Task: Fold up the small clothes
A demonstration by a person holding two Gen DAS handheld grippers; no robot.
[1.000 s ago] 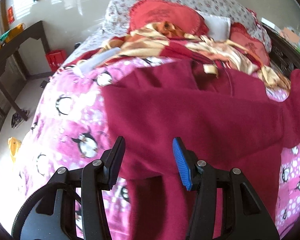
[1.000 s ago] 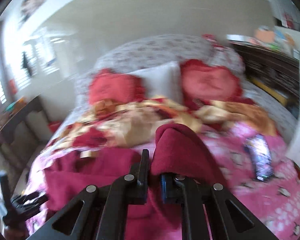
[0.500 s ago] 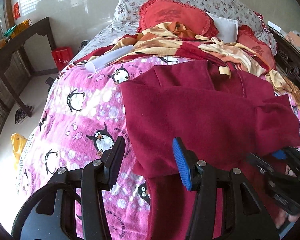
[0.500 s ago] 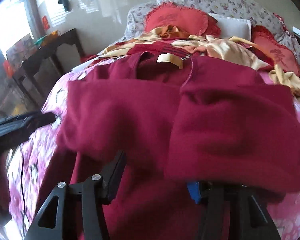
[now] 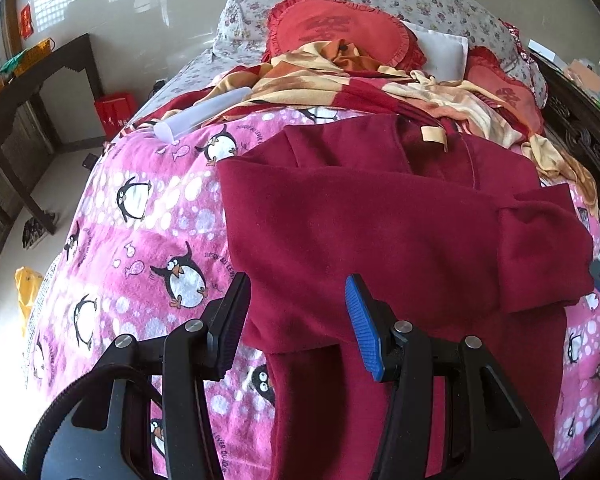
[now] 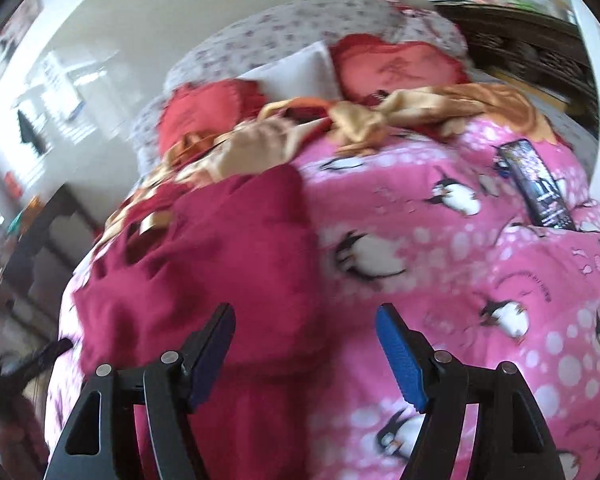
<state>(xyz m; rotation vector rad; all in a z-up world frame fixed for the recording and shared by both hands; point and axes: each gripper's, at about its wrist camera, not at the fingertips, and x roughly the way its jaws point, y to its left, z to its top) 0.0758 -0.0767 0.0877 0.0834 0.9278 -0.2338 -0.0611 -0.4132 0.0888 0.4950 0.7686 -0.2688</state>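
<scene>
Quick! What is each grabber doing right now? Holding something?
Left gripper: open, holding nothing, above the red garment.
Right gripper: jaws opening, holding nothing.

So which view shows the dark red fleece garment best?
The left wrist view: the dark red fleece garment lies sharp and almost whole on the pink penguin bedspread, sleeves folded across its body, its tan neck label visible. The right wrist view is motion-blurred and catches only its right part.
</scene>
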